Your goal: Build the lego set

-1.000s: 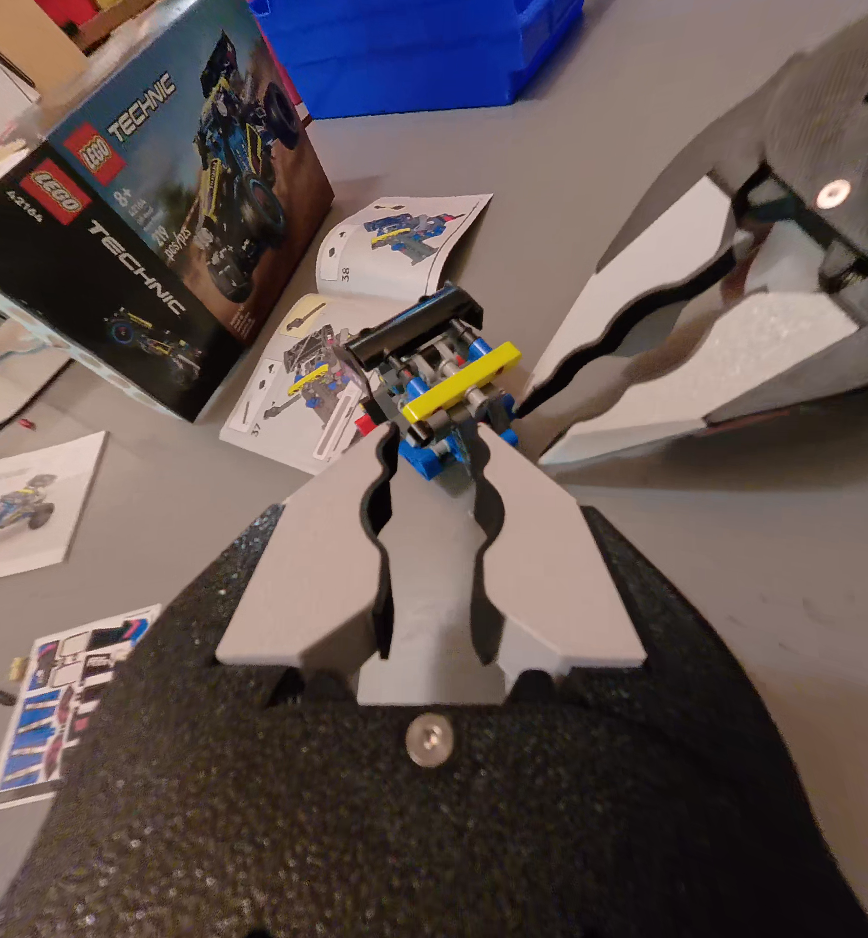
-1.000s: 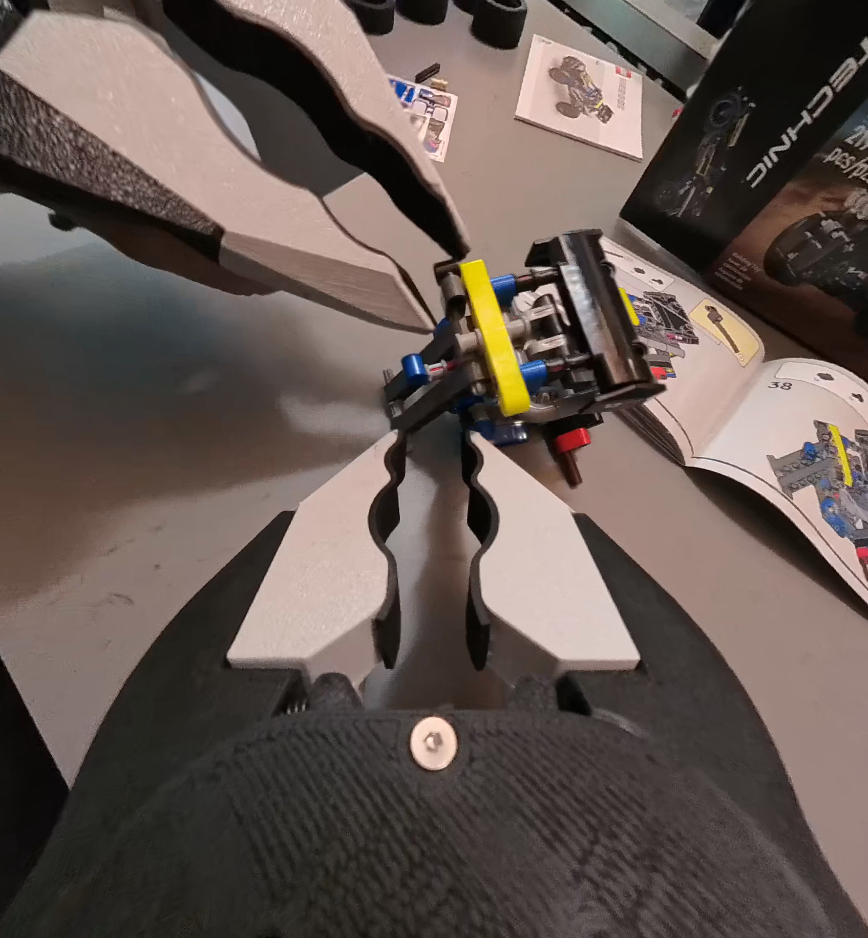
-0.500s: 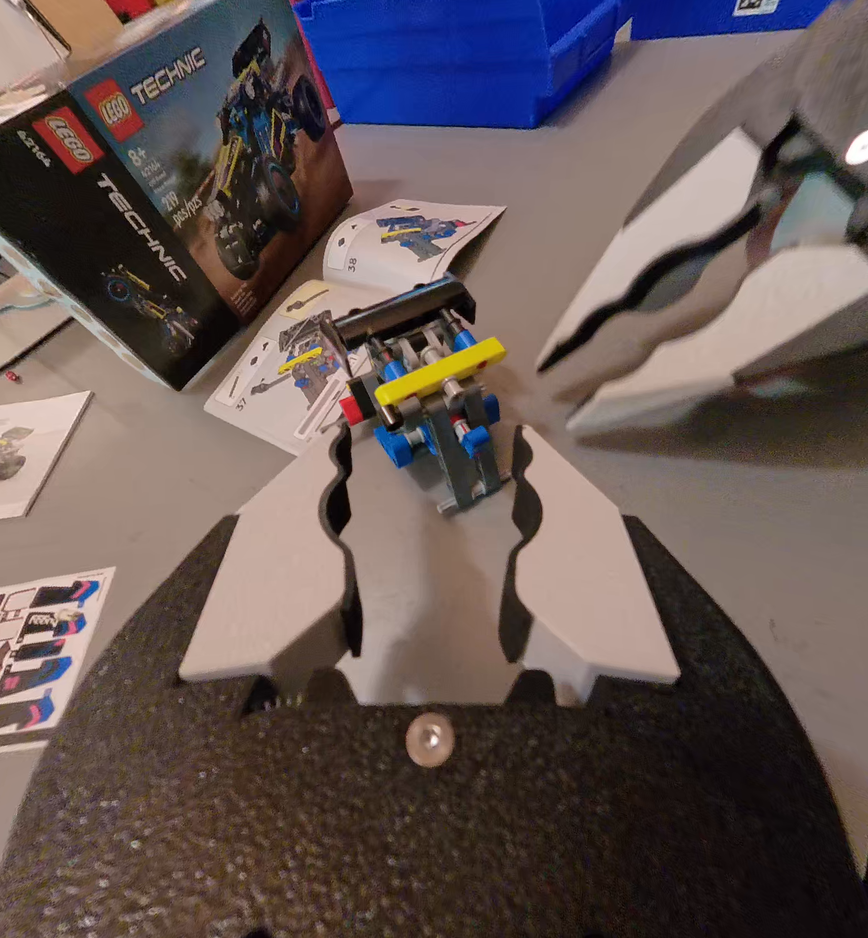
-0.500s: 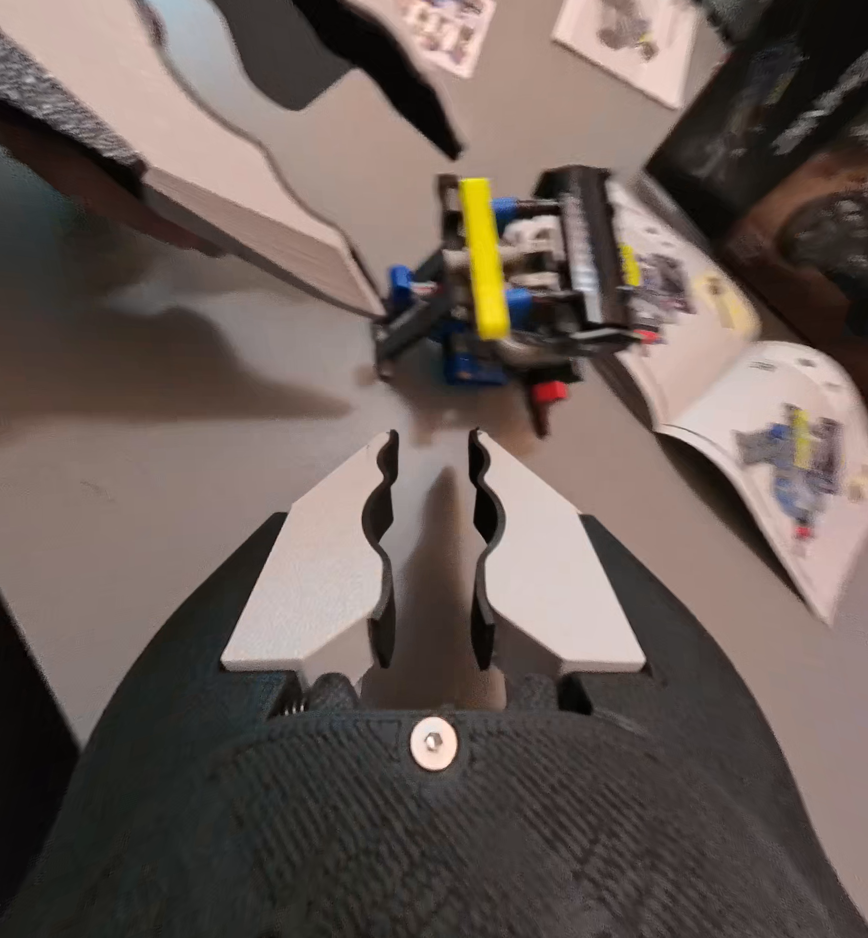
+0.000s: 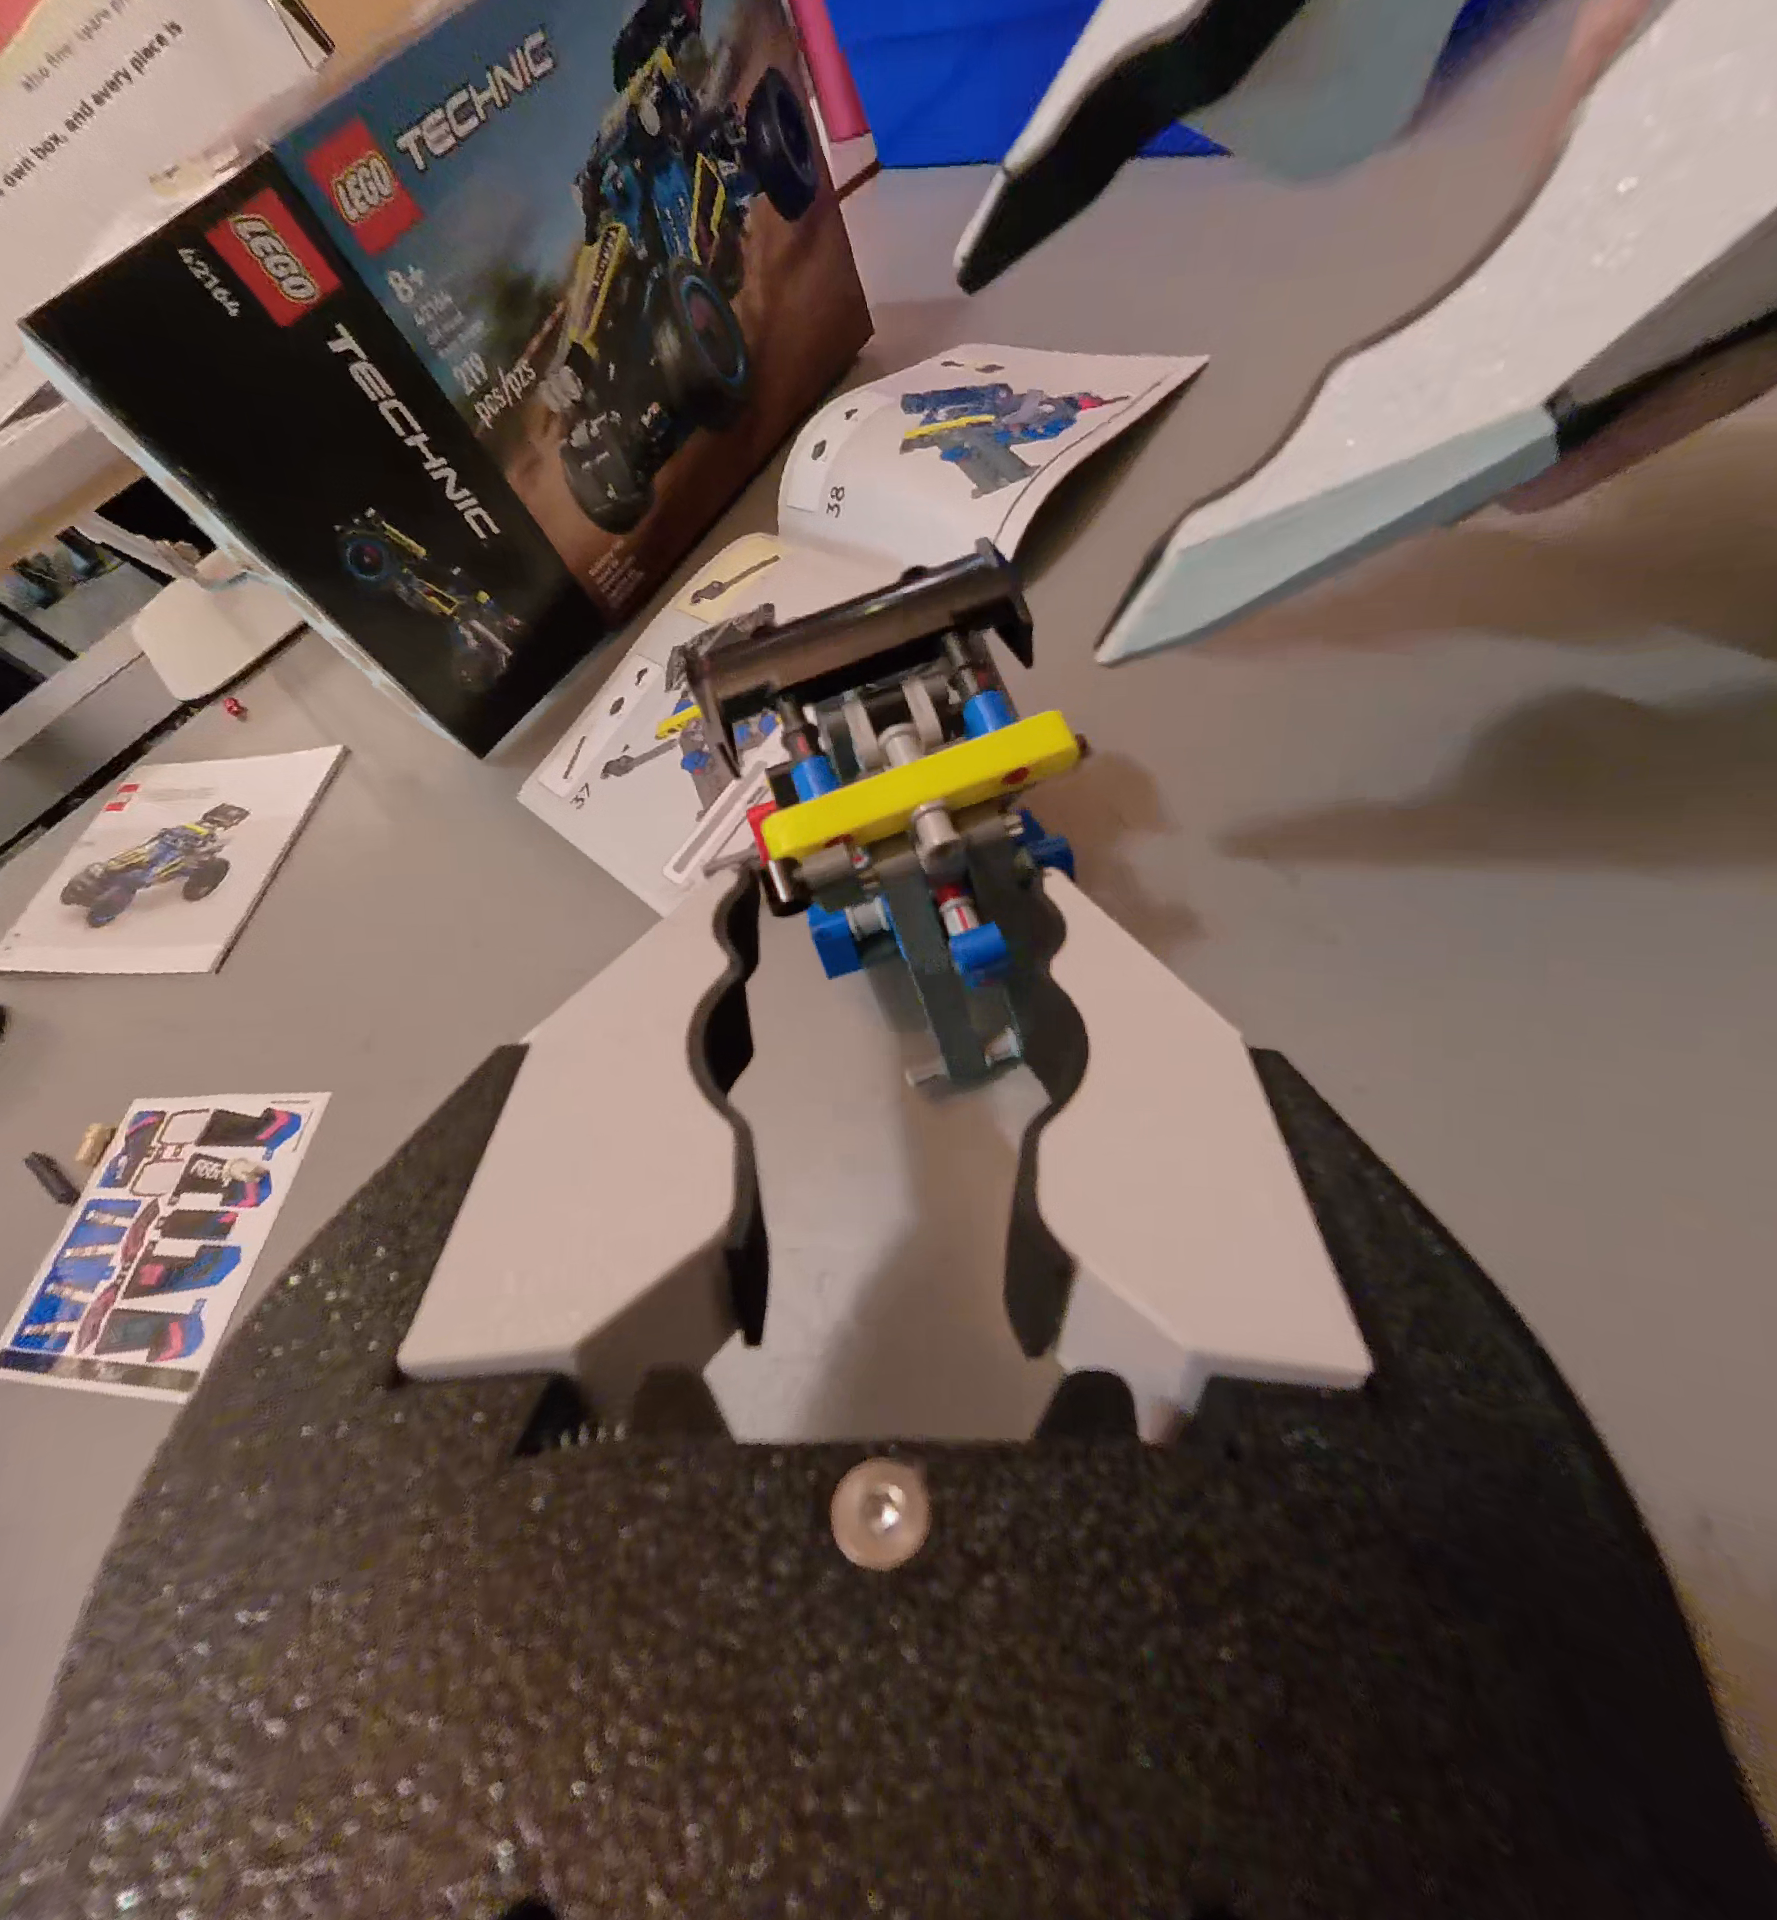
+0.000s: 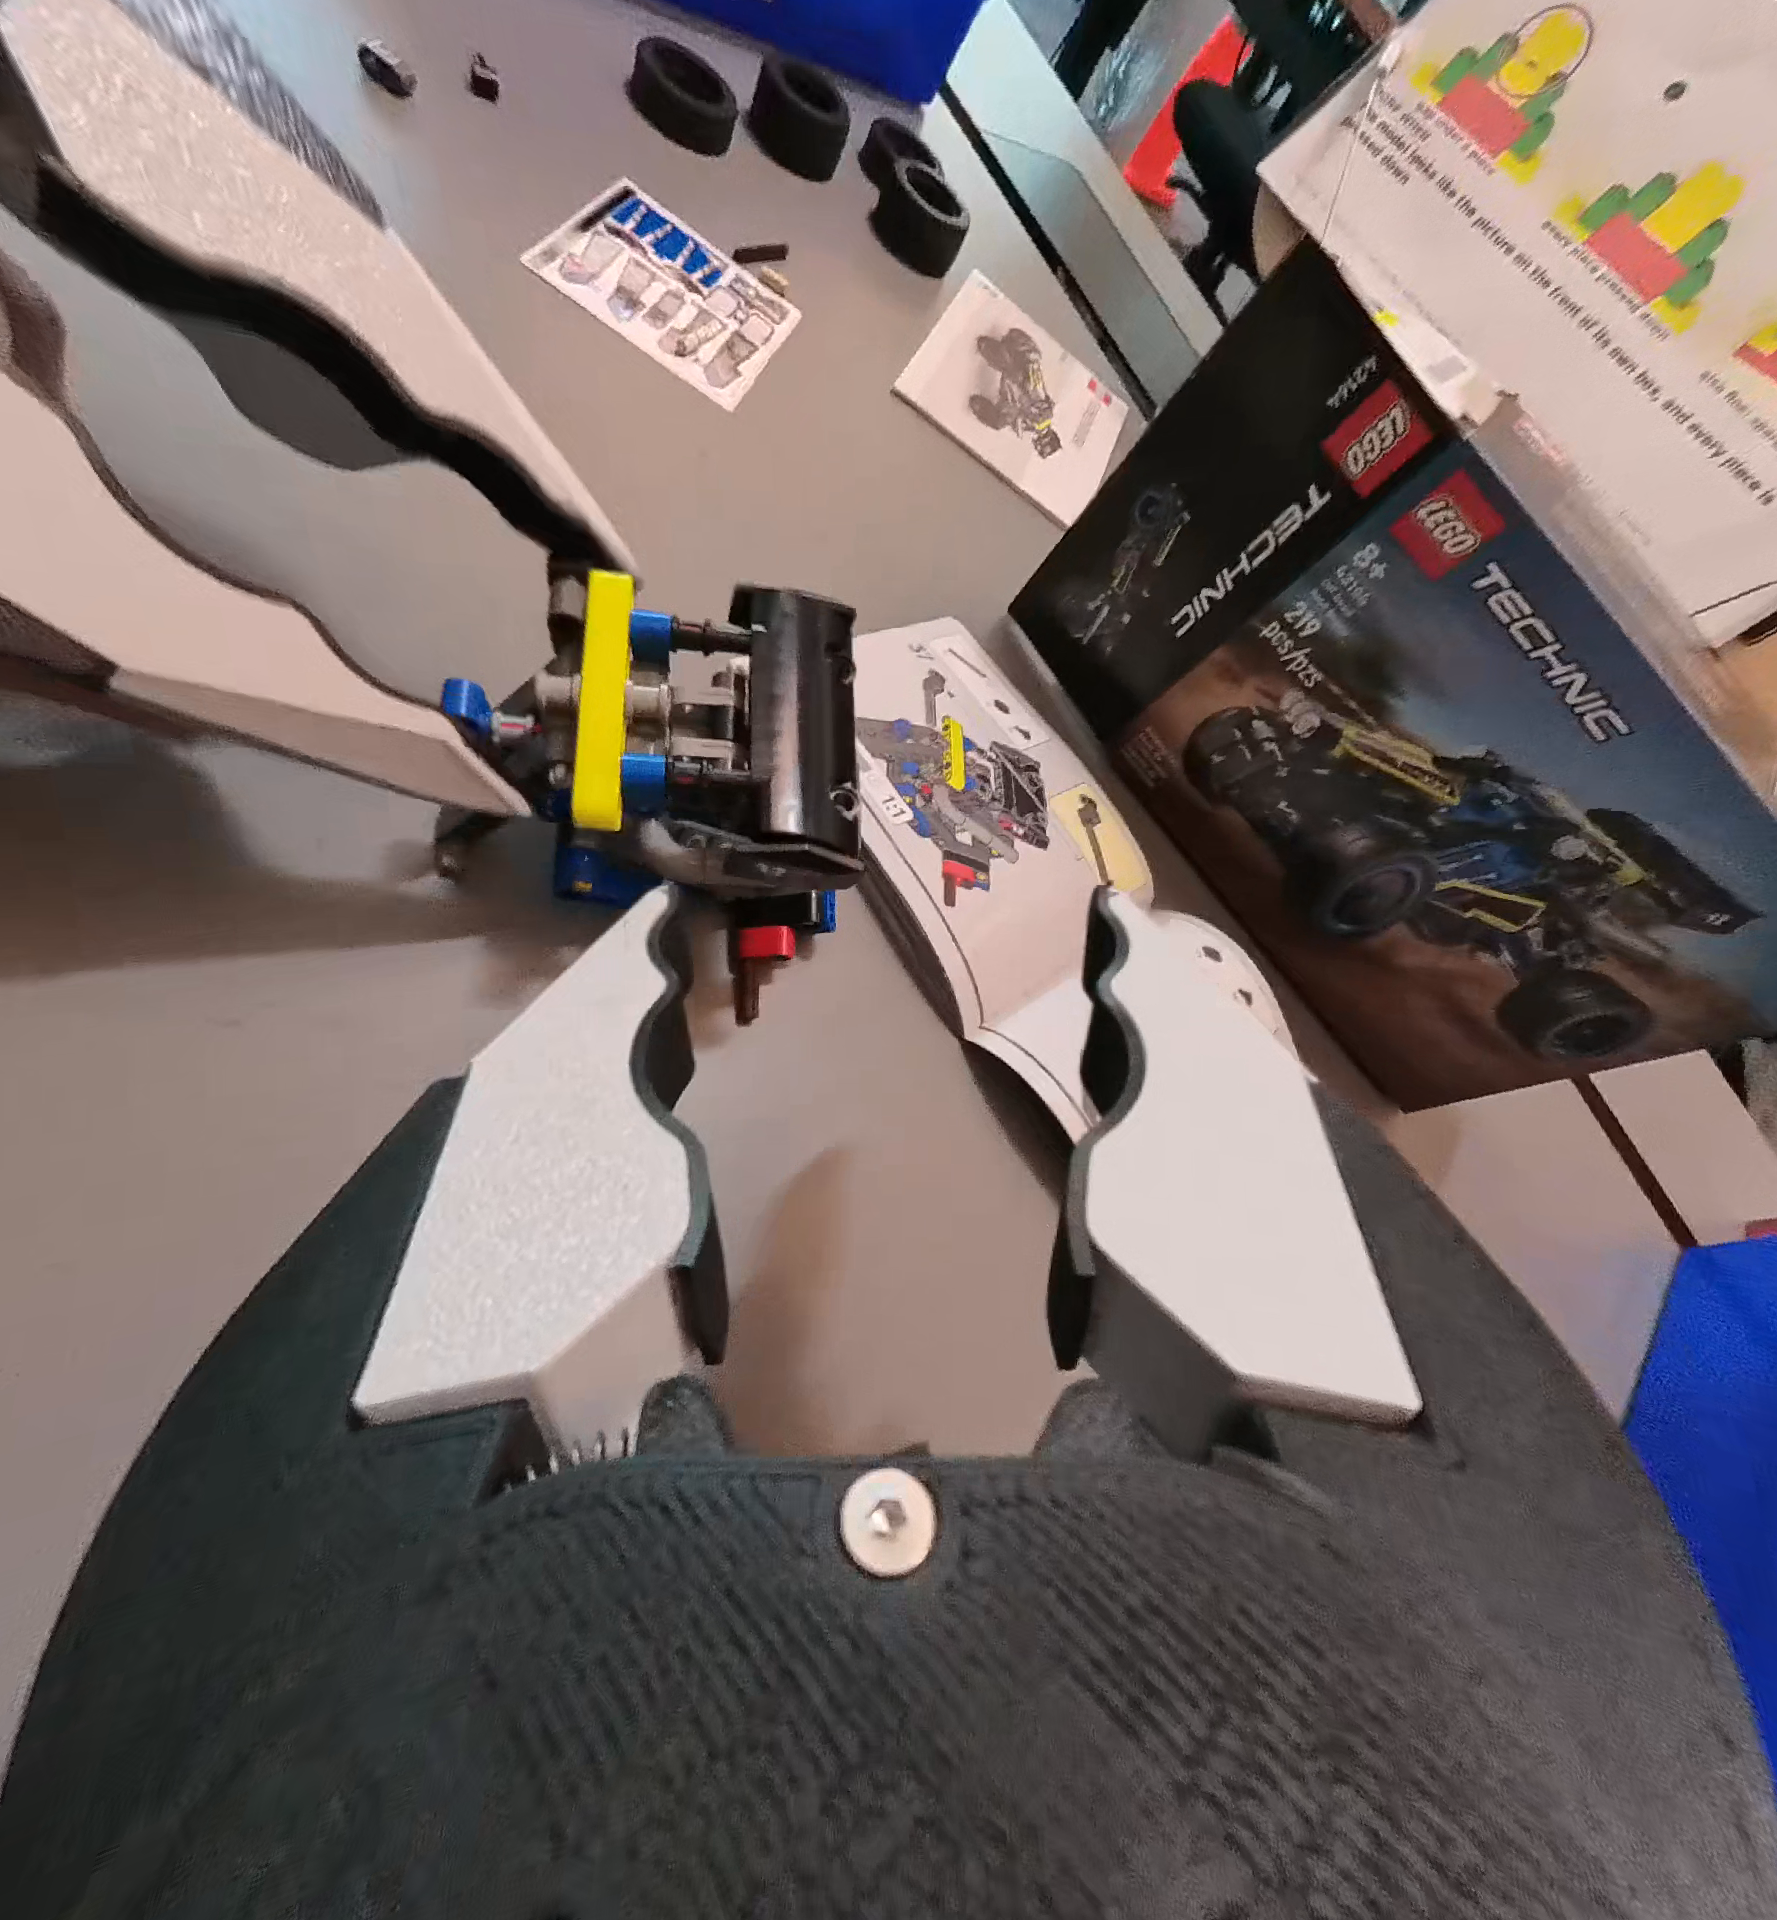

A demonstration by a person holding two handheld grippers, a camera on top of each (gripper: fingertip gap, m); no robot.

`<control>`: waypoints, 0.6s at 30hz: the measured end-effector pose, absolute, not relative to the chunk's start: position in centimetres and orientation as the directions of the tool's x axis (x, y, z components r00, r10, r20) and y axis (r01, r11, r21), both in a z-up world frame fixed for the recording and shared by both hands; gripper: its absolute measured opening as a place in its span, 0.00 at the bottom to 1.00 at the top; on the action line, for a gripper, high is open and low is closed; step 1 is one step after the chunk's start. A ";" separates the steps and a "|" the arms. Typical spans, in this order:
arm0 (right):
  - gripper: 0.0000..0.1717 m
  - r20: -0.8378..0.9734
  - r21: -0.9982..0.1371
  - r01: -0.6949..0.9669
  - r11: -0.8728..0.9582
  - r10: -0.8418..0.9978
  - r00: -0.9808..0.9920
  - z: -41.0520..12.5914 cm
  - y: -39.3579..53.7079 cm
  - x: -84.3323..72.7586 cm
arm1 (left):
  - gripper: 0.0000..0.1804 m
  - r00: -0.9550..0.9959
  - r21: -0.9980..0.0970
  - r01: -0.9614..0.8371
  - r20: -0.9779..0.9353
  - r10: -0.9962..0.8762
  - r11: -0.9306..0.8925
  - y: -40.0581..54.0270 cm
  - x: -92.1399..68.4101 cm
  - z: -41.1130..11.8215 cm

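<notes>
A second ago my left gripper pinched the grey end of the brick assembly narrowly; now its jaws stand wider, around the blue-and-grey lower end. My right gripper, nearly closed then and facing that end, now gapes wide beside the red peg.

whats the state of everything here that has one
left gripper: closed on the model's sides
right gripper: open, empty
model: part built, no wheels
manual: lying open
box: standing upright
tyres: loose, unmounted
</notes>
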State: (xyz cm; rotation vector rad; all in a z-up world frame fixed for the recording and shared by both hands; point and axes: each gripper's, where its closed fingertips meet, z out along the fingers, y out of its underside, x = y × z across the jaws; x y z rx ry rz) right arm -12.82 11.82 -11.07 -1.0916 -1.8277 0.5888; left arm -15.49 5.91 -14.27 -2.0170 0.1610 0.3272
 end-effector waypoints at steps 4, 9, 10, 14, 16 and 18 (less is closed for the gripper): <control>0.42 0.398 -0.818 0.384 0.429 0.903 -0.162 -10.6 11.0 -12.8 | 0.24 0.946 -0.844 -0.267 -0.322 0.041 -0.464 5.9 -15.6 -14.4; 0.40 0.361 -0.847 0.349 0.400 0.916 -0.174 -11.0 9.9 -12.2 | 0.22 0.945 -0.845 -0.264 -0.323 0.051 -0.465 5.9 -15.8 -14.4; 0.40 0.364 -0.844 0.356 0.400 0.917 -0.166 -11.2 10.1 -12.1 | 0.21 0.946 -0.845 -0.260 -0.319 0.051 -0.468 5.9 -15.8 -14.5; 0.39 0.342 -0.859 0.341 0.382 0.924 -0.172 -11.4 10.0 -12.0 | 0.24 0.943 -0.848 -0.262 -0.326 0.062 -0.461 6.0 -16.4 -14.3; 0.37 0.349 -0.858 0.332 0.393 0.919 -0.186 -11.3 9.7 -12.0 | 0.29 0.943 -0.854 -0.286 -0.331 0.031 -0.434 5.9 -16.0 -13.8; 0.36 0.378 -0.844 0.326 0.427 0.903 -0.203 -11.4 9.5 -12.1 | 0.30 0.944 -0.853 -0.310 -0.329 -0.029 -0.420 5.5 -15.7 -13.4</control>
